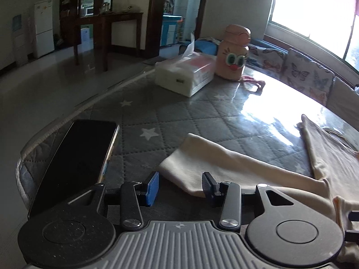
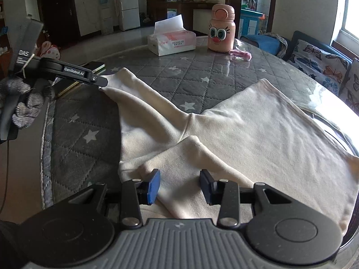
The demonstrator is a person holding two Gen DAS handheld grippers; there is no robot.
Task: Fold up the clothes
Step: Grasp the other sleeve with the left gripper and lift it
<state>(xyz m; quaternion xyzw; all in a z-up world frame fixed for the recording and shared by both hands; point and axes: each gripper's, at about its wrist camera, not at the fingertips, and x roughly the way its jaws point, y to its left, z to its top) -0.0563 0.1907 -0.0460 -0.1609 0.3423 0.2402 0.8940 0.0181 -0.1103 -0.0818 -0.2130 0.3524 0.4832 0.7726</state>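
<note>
A cream long-sleeved garment (image 2: 258, 130) lies spread on the grey quilted table (image 2: 89, 121). One sleeve (image 2: 139, 98) stretches to the far left. The other sleeve (image 2: 193, 170) is folded over the body at the near edge. My left gripper (image 1: 180, 185) is open, its jaws on either side of the cuff of the stretched sleeve (image 1: 202, 163); it shows from the side in the right wrist view (image 2: 103, 83), touching that cuff. My right gripper (image 2: 180, 185) is open over the folded sleeve.
A black phone (image 1: 78, 163) lies at the table's left edge beside the left gripper. A tissue pack (image 2: 171, 41), a pink cartoon-face bottle (image 2: 222, 29) and a small pink cloth (image 2: 241, 55) stand at the far side. Butterfly-print cushions (image 2: 320, 65) line the right.
</note>
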